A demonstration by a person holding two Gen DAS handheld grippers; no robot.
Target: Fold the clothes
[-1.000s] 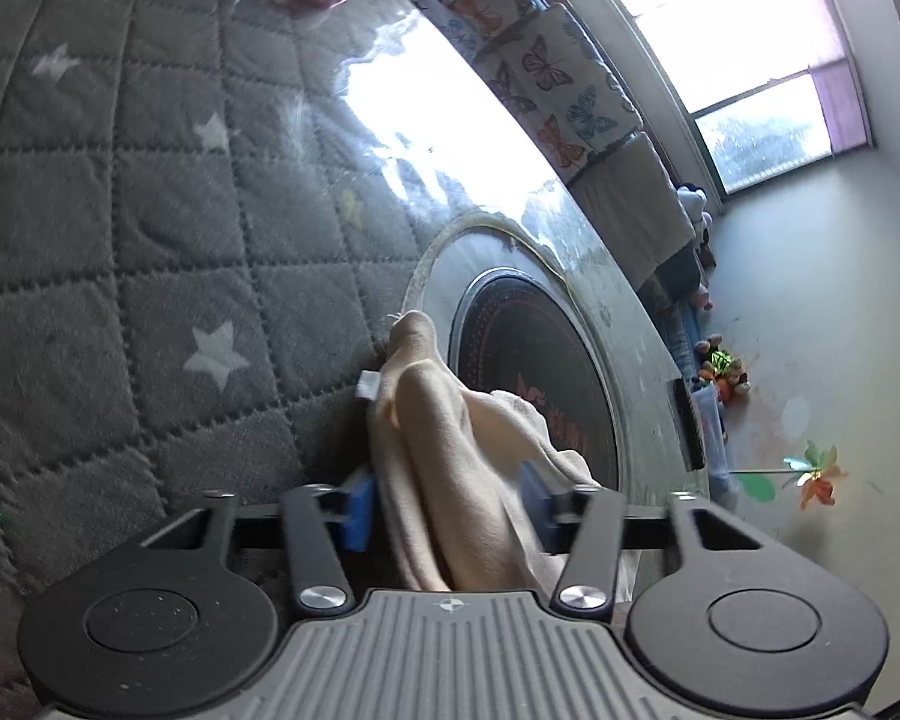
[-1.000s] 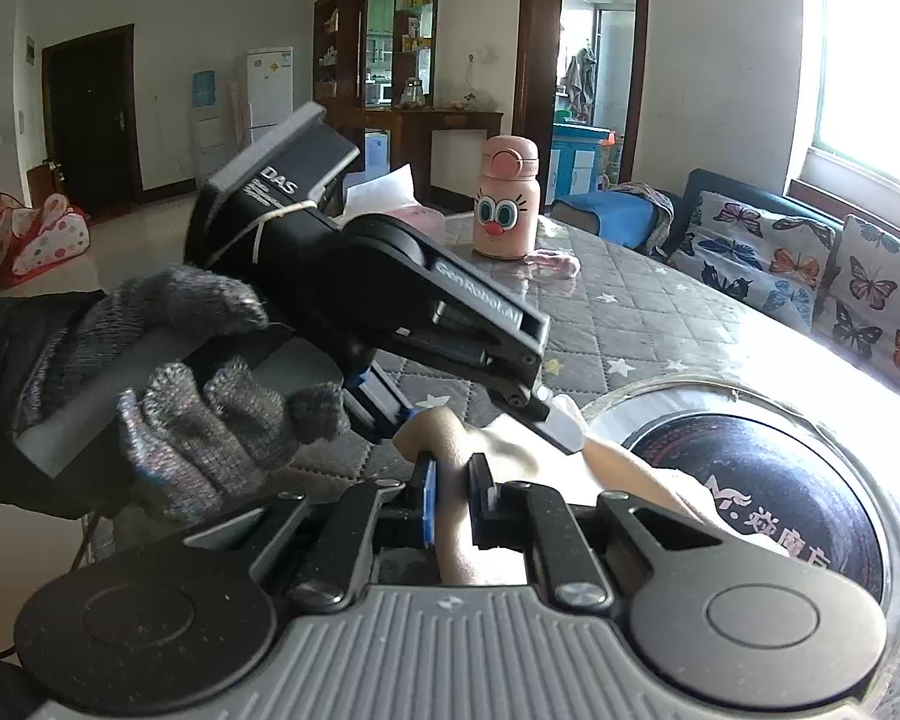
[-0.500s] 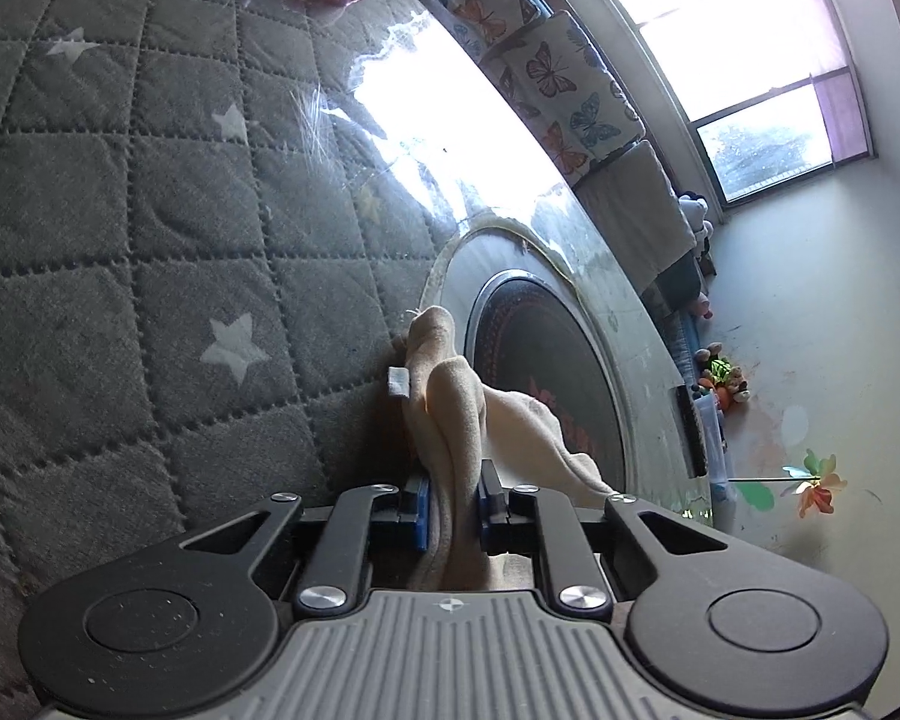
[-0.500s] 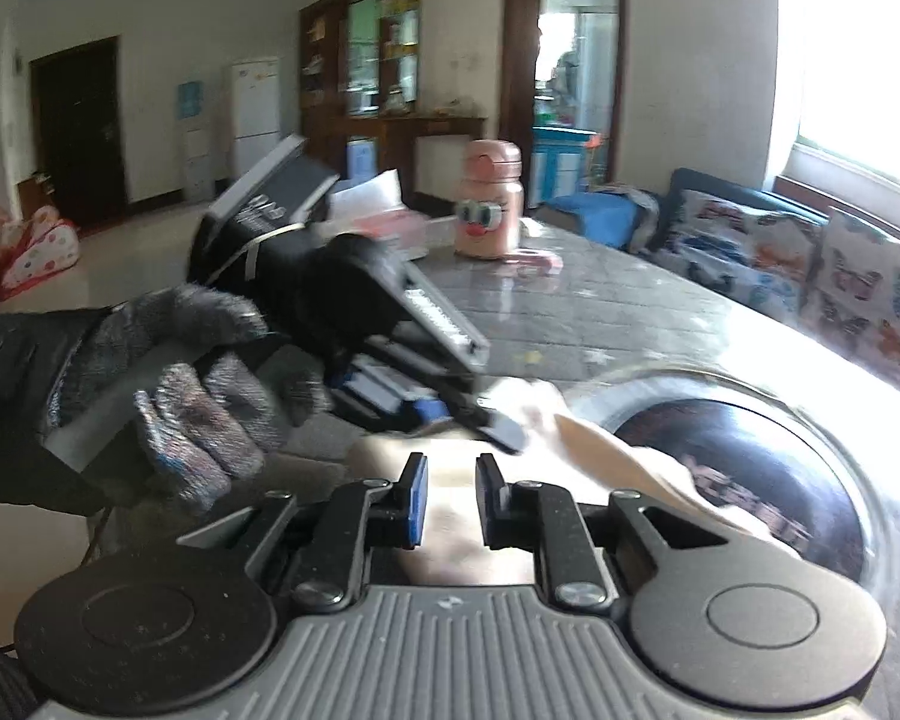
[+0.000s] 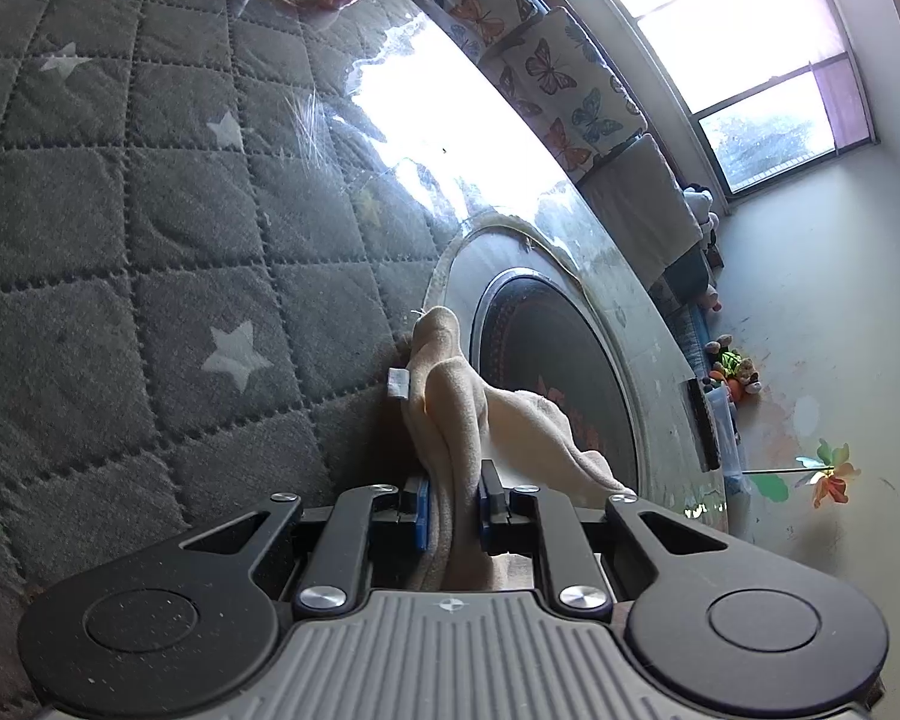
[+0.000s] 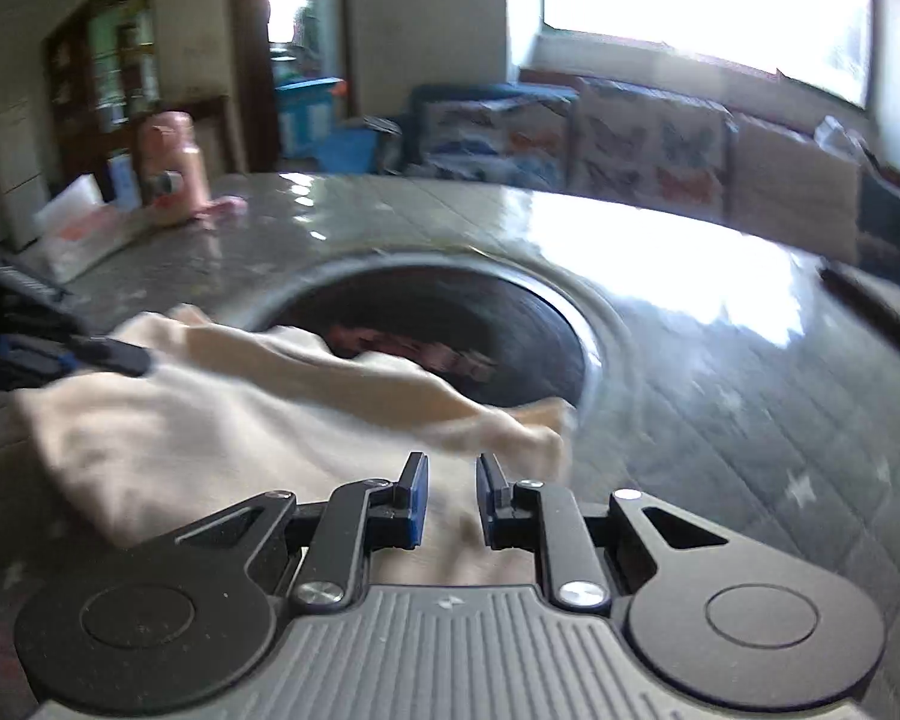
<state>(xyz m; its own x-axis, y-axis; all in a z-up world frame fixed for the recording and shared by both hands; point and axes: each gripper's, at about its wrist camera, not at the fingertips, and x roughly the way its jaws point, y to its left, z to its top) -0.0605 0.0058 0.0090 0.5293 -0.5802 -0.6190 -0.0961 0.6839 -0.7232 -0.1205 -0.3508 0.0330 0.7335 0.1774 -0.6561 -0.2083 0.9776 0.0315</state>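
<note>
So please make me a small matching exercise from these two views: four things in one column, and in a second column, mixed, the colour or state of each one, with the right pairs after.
Column 1
1. left gripper
2. right gripper
3. bottle
4. quilted table cover

Column 2
A. grey, with pale stars
B. pink, standing upright
C. closed on the cream garment
D. jaws apart, no cloth pinched between them

Pairs: 1-C, 2-D, 3-B, 4-A
</note>
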